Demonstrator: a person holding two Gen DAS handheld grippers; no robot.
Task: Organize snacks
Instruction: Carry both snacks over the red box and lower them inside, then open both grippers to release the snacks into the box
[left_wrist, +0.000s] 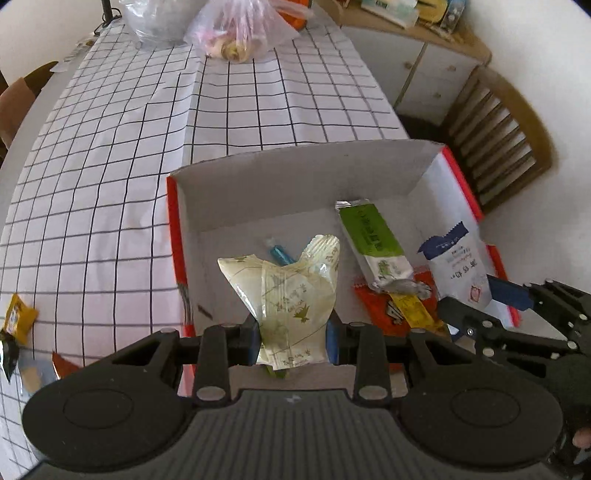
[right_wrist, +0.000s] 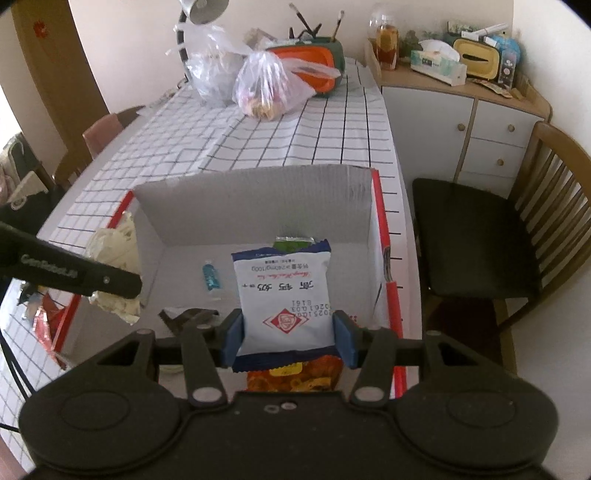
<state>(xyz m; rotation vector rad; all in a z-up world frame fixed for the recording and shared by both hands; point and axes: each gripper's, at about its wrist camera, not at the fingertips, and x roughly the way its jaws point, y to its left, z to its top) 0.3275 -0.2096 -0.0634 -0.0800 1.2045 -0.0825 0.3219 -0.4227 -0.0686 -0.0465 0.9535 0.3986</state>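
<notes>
My left gripper (left_wrist: 293, 341) is shut on a pale cream-green wrapped snack (left_wrist: 291, 302), held above the near left part of an open cardboard box (left_wrist: 295, 158) with red outer sides. My right gripper (right_wrist: 288, 336) is shut on a white-and-blue packet (right_wrist: 284, 291) over the box's near right part. In the left wrist view that packet (left_wrist: 458, 269) shows at the right. On the box floor lie a green packet (left_wrist: 373, 240), a small blue tube (left_wrist: 279, 253), and an orange packet (left_wrist: 388, 310) with a yellow one (left_wrist: 413, 310) on it.
The box sits on a checked tablecloth (left_wrist: 147, 129). A yellow snack (left_wrist: 16, 319) lies at the table's left edge. Plastic bags (right_wrist: 266, 85) and an orange container (right_wrist: 310, 62) stand at the far end. A wooden chair (right_wrist: 480, 240) and a cabinet (right_wrist: 461, 122) are to the right.
</notes>
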